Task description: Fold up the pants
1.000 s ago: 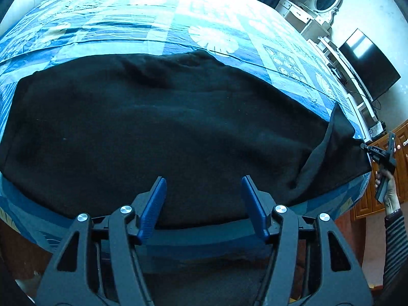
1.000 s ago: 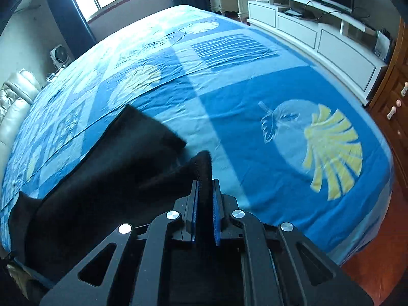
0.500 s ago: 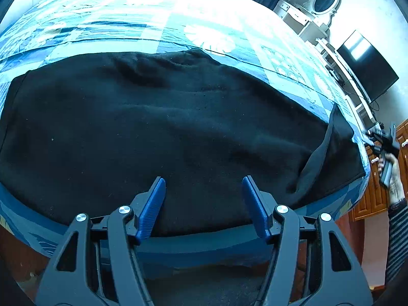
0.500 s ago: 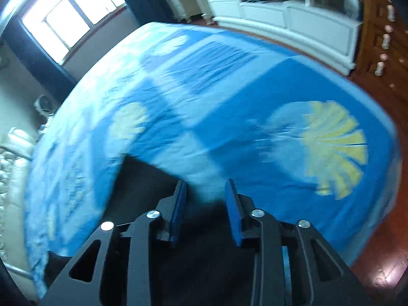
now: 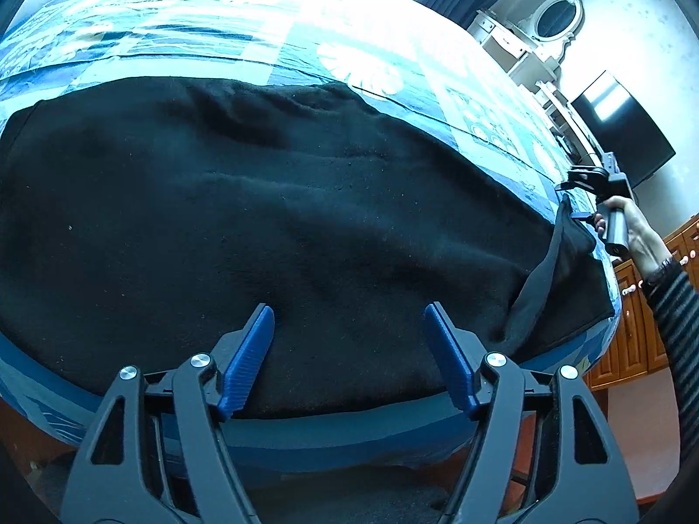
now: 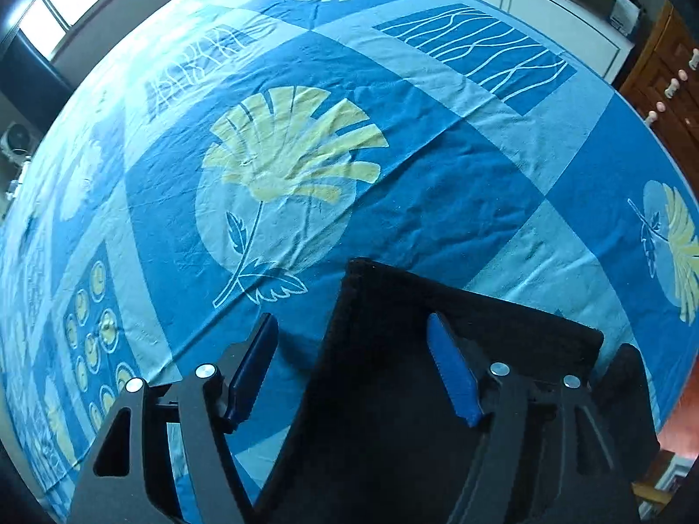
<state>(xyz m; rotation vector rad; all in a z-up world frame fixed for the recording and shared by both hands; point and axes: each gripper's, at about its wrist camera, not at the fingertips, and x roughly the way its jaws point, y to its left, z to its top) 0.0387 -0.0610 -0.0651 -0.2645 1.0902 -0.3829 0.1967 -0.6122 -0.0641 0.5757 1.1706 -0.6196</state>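
Observation:
Black pants (image 5: pixel 262 218) lie spread flat across the blue patterned bed sheet (image 5: pixel 218 43). My left gripper (image 5: pixel 347 318) hovers over their near edge. Its jaws are opening, with nothing pinched between them. At the far right a hand (image 5: pixel 633 236) holds my right gripper (image 5: pixel 570 201) over the raised, folded-over end of the pants. In the right wrist view, the right gripper (image 6: pixel 351 323) has its jaws opening. The end of the pants (image 6: pixel 393 297) lies loose on the sheet (image 6: pixel 437 153) beneath them, and the blue pads (image 6: pixel 450 362) are not pressing on it.
The bed's near edge and a brown floor (image 5: pixel 624 436) run below the left gripper. A TV (image 5: pixel 620 126), a white cabinet (image 6: pixel 546 4), a wooden cabinet (image 5: pixel 633 327) and a mirrored dresser (image 5: pixel 555 17) stand beyond the right end of the bed.
My right gripper went from shut on the pants' end to open and swung across the bed. The released end now lies on the sheet. My left jaws stand a little wider.

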